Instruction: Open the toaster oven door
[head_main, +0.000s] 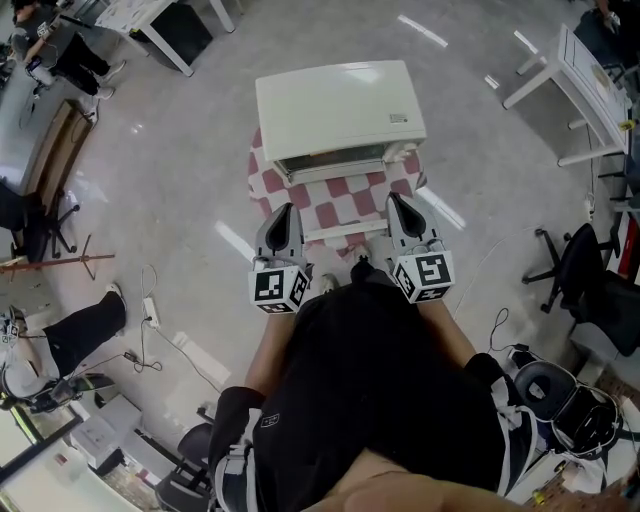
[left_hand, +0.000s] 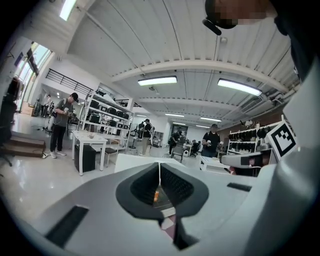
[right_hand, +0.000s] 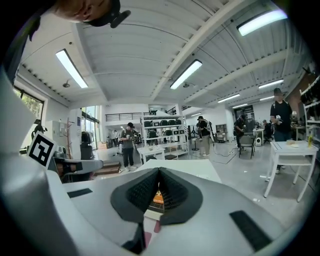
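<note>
Two grippers, left gripper (head_main: 285, 210) and right gripper (head_main: 398, 200), jaws pressed together on nothing, held just short of the toaster oven (head_main: 340, 105) front. Toaster oven sits on a checkered cloth (head_main: 345, 200); its door looks unopened, so the task likely remains undone.

Steep downward look at a cream toaster oven (head_main: 340, 105) standing on a red-and-white checked cloth (head_main: 345, 205). Just in front of it, held side by side and clear of it, a grey left gripper (head_main: 288, 208) and a grey right gripper (head_main: 397, 198), jaws together, each with a square-marked cube at its rear. Below them, a person's torso in black (head_main: 370, 380). All around, glossy grey floor (head_main: 180, 160). At upper right, a white table (head_main: 585, 85). At right, a black office chair (head_main: 578, 268).
</note>
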